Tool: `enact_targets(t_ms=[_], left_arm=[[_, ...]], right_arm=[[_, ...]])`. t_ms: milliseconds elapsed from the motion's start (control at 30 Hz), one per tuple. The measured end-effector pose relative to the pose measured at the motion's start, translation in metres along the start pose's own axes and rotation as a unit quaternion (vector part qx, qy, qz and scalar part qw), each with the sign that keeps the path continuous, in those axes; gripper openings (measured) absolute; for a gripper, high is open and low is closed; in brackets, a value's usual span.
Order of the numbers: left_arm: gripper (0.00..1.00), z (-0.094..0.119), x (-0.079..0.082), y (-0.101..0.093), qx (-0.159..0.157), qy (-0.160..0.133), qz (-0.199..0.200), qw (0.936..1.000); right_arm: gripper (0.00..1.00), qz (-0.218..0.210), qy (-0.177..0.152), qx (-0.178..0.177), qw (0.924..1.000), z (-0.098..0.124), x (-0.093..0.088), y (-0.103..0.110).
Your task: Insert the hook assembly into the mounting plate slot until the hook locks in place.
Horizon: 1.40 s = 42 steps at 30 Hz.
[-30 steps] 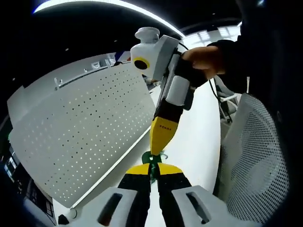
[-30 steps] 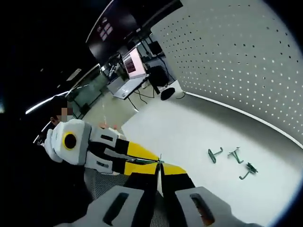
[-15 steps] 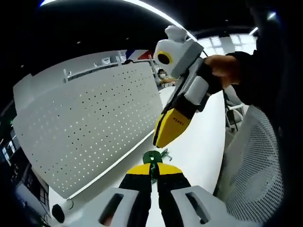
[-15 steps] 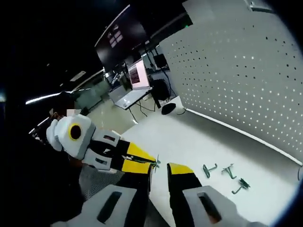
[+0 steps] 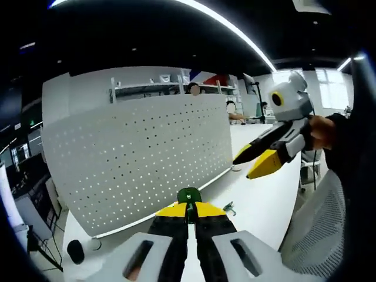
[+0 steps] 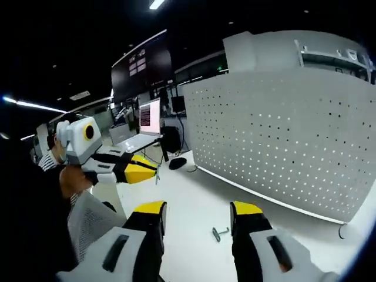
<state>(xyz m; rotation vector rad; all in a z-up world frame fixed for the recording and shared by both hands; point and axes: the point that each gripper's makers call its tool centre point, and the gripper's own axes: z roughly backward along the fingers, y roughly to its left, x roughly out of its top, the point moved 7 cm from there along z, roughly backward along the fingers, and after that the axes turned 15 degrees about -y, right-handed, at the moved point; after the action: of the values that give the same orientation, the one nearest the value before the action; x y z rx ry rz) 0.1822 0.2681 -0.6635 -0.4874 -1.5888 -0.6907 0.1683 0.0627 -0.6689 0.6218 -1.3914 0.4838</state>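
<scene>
In the left gripper view, the left gripper (image 5: 189,207) was seen with its yellow-tipped jaws drawn together on a small green hook (image 5: 188,196), whose rounded head stood up just above the jaw tips; the hook was thus held clear of the white table (image 5: 258,205) and in front of the white perforated mounting plate (image 5: 135,158), not touching it; the plate stood upright along the far side of the table; a second green hook (image 5: 228,207) lay on the table just beside the left gripper's right jaw; a dark round object (image 5: 75,251) was seen at the foot of the plate, near its end; the right gripper (image 5: 258,164) was seen entering from the right, held in a hand (image 5: 321,131), with its yellow jaw tips spread apart and nothing between them.

In the right gripper view, the right gripper (image 6: 197,207) was shown with its jaws set wide apart and empty; between them, farther off on the table (image 6: 194,194), a loose green hook (image 6: 220,232) lay flat, near the base of the mounting plate (image 6: 276,141) but apart from it; the left gripper (image 6: 156,171) was seen at the left, its jaws closed on something thin at the tips, too small to be made out; a lit screen (image 6: 150,116) stood in the background beyond the table.
</scene>
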Motion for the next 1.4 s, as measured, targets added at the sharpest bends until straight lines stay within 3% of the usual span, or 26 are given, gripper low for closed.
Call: enact_targets(t_ms=[233,567,933,1133,1400], left_arm=[[0.03,-0.006,0.009,0.043,0.056,-0.015,0.006,0.9983],[0.03,-0.032,0.033,0.095,0.111,-0.046,-0.022,0.9924],[0.03,-0.076,0.054,0.132,0.15,-0.088,-0.022,0.9846],[0.03,-0.103,0.059,0.152,0.167,-0.098,-0.029,0.9807],[0.03,-0.121,0.061,0.171,0.189,-0.122,-0.043,0.9733]], right_arm=[[0.58,0.02,-0.02,-0.041,0.9988,0.008,0.003,-0.008],[0.6,0.01,-0.027,-0.075,0.9968,0.023,0.002,-0.02],[0.6,0.005,-0.026,-0.096,0.995,0.026,0.002,-0.032],[0.6,0.0,-0.025,-0.1,0.9947,0.023,0.001,-0.037],[0.6,-0.007,-0.015,-0.106,0.9942,0.022,-0.003,-0.043]])
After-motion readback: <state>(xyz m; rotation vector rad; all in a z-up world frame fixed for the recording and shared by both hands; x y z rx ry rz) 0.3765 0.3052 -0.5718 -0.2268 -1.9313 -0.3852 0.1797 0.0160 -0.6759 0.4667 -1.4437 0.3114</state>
